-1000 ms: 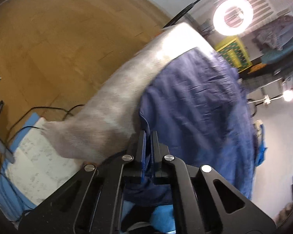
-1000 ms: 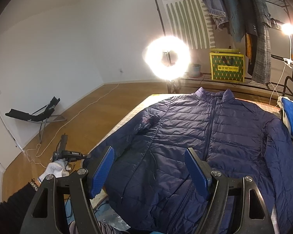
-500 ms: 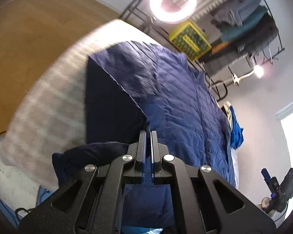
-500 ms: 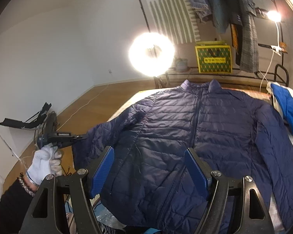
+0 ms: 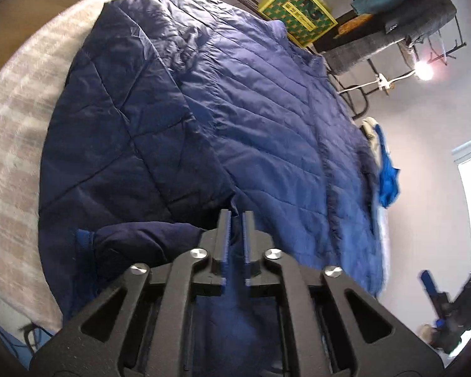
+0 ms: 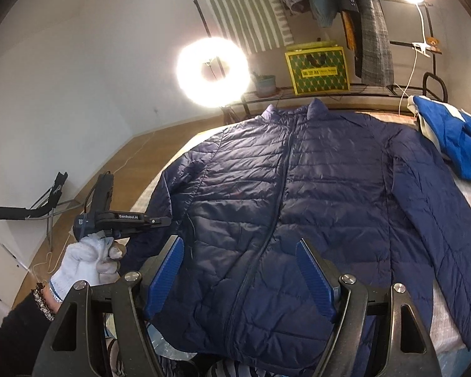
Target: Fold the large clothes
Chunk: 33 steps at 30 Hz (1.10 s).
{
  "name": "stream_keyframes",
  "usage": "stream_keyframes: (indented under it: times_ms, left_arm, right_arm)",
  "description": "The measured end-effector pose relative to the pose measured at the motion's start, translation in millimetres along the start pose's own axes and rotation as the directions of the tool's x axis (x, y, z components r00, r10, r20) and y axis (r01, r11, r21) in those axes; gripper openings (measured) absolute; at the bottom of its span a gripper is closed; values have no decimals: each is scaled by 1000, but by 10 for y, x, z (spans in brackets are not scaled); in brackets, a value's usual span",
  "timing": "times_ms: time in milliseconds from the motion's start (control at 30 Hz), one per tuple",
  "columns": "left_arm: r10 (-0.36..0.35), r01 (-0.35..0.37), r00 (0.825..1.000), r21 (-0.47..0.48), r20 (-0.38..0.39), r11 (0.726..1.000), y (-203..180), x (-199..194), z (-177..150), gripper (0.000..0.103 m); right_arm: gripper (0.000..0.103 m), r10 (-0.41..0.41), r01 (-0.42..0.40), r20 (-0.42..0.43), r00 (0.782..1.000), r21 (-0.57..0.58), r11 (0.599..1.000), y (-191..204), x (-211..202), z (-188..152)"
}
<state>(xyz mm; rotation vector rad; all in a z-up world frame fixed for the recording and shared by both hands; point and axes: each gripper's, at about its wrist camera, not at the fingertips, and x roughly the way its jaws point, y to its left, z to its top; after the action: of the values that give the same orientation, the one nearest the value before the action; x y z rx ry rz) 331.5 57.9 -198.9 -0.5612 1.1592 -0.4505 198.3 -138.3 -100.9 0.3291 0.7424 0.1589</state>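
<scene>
A navy quilted jacket [image 6: 298, 188] lies front up, zipped, on the pale checked cover [image 5: 12, 157]. One sleeve [image 5: 125, 157] is folded in over the jacket's side, and its cuff [image 5: 84, 238] lies just left of my left gripper [image 5: 235, 216]. That gripper's jaws are opening: a narrow gap shows between the pads, with navy fabric in and below the gap and no pad pressing on it. In the right wrist view a white-gloved hand [image 6: 84, 264] holds the left gripper [image 6: 165, 220] at the jacket's left edge. My right gripper [image 6: 240, 251] hovers open over the hem, holding nothing.
A bright blue and white garment [image 6: 455, 138] lies at the cover's far right corner. Behind stand a ring light [image 6: 212, 72], a yellow-green box [image 6: 317, 69] and a rack of hanging clothes [image 6: 361, 15]. A folding chair [image 6: 31, 207] sits on the wooden floor to the left.
My left gripper has carried the sleeve from the cover's edge in over the jacket, and its jaws have parted. My right gripper has sunk a little toward the hem, still open.
</scene>
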Motion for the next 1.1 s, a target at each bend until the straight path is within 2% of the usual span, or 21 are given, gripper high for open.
stream_keyframes:
  times_ms: [33, 67, 100, 200, 333, 400, 467, 500, 533, 633, 733, 833, 933, 1100]
  left_arm:
    - [-20, 20, 1000, 4, -5, 1000, -29, -54, -13, 31]
    - [-35, 35, 999, 16, -1, 999, -74, -132, -28, 48]
    - [-43, 42, 999, 31, 10, 999, -117, -238, -49, 52]
    - [-82, 78, 996, 80, 40, 994, -237, -605, -152, 52]
    - [-41, 25, 987, 103, 156, 994, -189, -1130, -324, 52]
    - [20, -40, 977, 93, 213, 995, -41, -1296, -413, 52]
    - [112, -128, 960, 50, 255, 990, 185, -1343, -483, 52]
    - [139, -145, 958, 9, 250, 989, 351, -1314, -509, 52]
    - [137, -129, 963, -49, 231, 990, 544, -1262, -532, 52]
    - [60, -26, 983, -193, 172, 981, 961, -1025, -607, 52]
    - [-13, 45, 990, -229, 139, 972, 1021, -779, -710, 52]
    - [-97, 116, 990, -192, 106, 975, 809, -597, -743, 52]
    - [-203, 210, 977, -139, 64, 968, 513, -441, -751, 52]
    - [-242, 241, 970, -32, -7, 970, 103, -289, -768, 52]
  right_arm:
    - [77, -1, 1, 0, 1000, -1, 1000, 0, -1, -15]
    - [77, -2, 2, 1, 1000, -3, 1000, 11, -2, -26]
    - [77, -1, 1, 2, 1000, -4, 1000, 21, 0, -31]
    - [77, 10, -10, -2, 1000, -4, 1000, 80, 33, -34]
    - [77, 39, -40, -18, 999, -10, 999, 184, 124, -61]
    - [77, 54, -55, -30, 998, -12, 998, 248, 194, -77]
    - [77, 71, -72, -43, 997, -13, 997, 304, 258, -95]
    - [77, 77, -78, -48, 996, -13, 997, 325, 287, -104]
    - [77, 81, -82, -52, 995, -14, 997, 347, 311, -113]
    - [77, 92, -94, -65, 994, -16, 995, 412, 366, -135]
    - [77, 86, -88, -65, 994, -24, 996, 433, 369, -142]
    - [77, 79, -81, -68, 995, -21, 996, 415, 387, -141]
    - [77, 65, -65, -73, 995, -6, 998, 378, 438, -140]
    - [77, 95, -89, -119, 988, 55, 995, 290, 631, -182]
